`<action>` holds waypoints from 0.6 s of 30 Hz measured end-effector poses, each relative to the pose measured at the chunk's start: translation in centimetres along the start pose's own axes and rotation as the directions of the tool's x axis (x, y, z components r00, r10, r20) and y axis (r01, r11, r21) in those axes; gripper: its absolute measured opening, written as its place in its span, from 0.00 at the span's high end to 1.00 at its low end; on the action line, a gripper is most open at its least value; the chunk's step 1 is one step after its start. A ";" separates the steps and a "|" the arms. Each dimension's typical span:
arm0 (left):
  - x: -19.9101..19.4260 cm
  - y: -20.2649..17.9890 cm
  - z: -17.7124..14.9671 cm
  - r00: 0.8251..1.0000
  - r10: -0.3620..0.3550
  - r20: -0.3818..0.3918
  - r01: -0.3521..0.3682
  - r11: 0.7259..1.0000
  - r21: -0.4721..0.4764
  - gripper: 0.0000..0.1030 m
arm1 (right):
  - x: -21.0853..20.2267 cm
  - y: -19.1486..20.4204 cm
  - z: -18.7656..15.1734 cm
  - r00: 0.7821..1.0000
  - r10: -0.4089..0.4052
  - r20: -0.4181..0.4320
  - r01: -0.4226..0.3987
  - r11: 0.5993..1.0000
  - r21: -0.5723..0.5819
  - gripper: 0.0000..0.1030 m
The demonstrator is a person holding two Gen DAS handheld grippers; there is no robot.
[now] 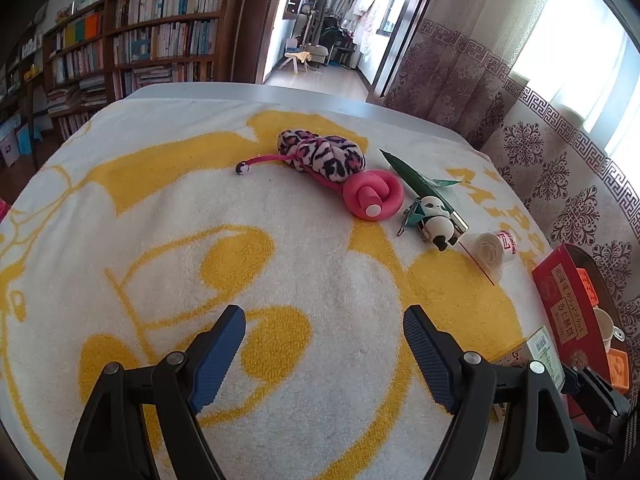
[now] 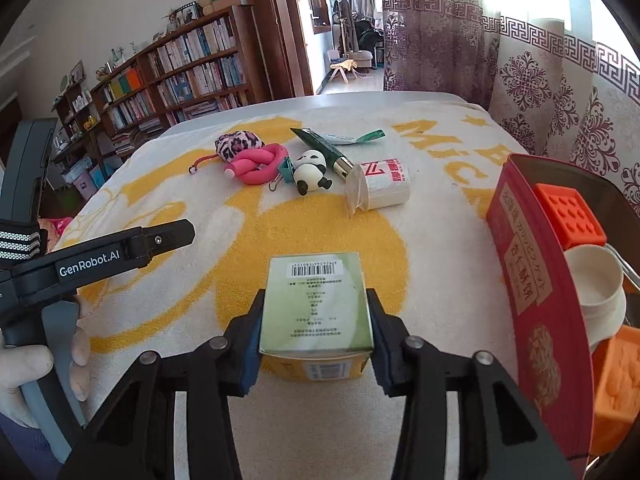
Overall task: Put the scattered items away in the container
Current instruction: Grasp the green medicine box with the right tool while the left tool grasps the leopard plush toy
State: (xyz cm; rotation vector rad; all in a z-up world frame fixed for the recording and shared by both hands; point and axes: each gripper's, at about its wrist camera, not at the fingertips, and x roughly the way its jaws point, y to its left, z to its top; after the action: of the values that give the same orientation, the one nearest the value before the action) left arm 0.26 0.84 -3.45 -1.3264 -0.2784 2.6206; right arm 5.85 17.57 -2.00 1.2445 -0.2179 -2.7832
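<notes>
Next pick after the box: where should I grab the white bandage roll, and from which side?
Take the white bandage roll across its round body, hand-held gripper coming down from above. It lies on its side on the towel, its loose wrapper end facing the panda, so avoid that end.

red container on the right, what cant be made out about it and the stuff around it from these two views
- Red rectangular container: the right wrist view's edge cuts off its far side, so not all of its contents show.
- Small green cardboard box: its sides are covered by the right hand-held gripper; its print is too small to read.
- Same box in the left wrist view: mostly hidden behind the left hand-held gripper.
</notes>
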 end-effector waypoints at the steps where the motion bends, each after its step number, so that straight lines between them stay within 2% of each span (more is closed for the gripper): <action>1: 0.2 0.2 0.0 1.000 0.003 -0.003 -0.003 1.000 -0.008 0.19 | 0.0 -0.2 0.0 1.000 0.019 0.004 -0.019 1.000 0.016 0.53; 5: 0.9 0.6 0.3 1.000 0.004 -0.019 -0.004 1.000 -0.028 0.19 | 0.2 -0.9 0.1 0.996 0.090 0.010 -0.091 0.992 0.091 0.53; 9: 1.0 0.3 1.8 0.999 -0.008 -0.031 0.007 1.000 -0.028 0.19 | 0.2 -1.3 0.1 0.993 0.113 0.017 -0.114 0.986 0.123 0.53; 12: 1.0 -0.2 4.0 1.000 0.000 -0.017 0.000 1.000 0.002 0.19 | 0.2 -1.4 0.1 0.992 0.121 0.021 -0.123 0.983 0.140 0.53; 15: 1.4 -0.5 6.9 0.997 0.058 0.047 -0.060 0.998 0.035 0.19 | 0.3 -1.5 0.2 0.992 0.123 0.022 -0.125 0.982 0.144 0.53; 18: 2.8 0.3 9.8 0.995 0.074 0.060 -0.072 0.997 -0.029 0.19 | 0.4 -1.5 0.2 0.992 0.123 0.022 -0.125 0.981 0.146 0.53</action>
State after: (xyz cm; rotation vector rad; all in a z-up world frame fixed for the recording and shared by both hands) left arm -9.37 0.46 0.01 -1.2895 -0.2803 2.7311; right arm 5.43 19.06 -2.38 1.1973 -0.4923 -2.7115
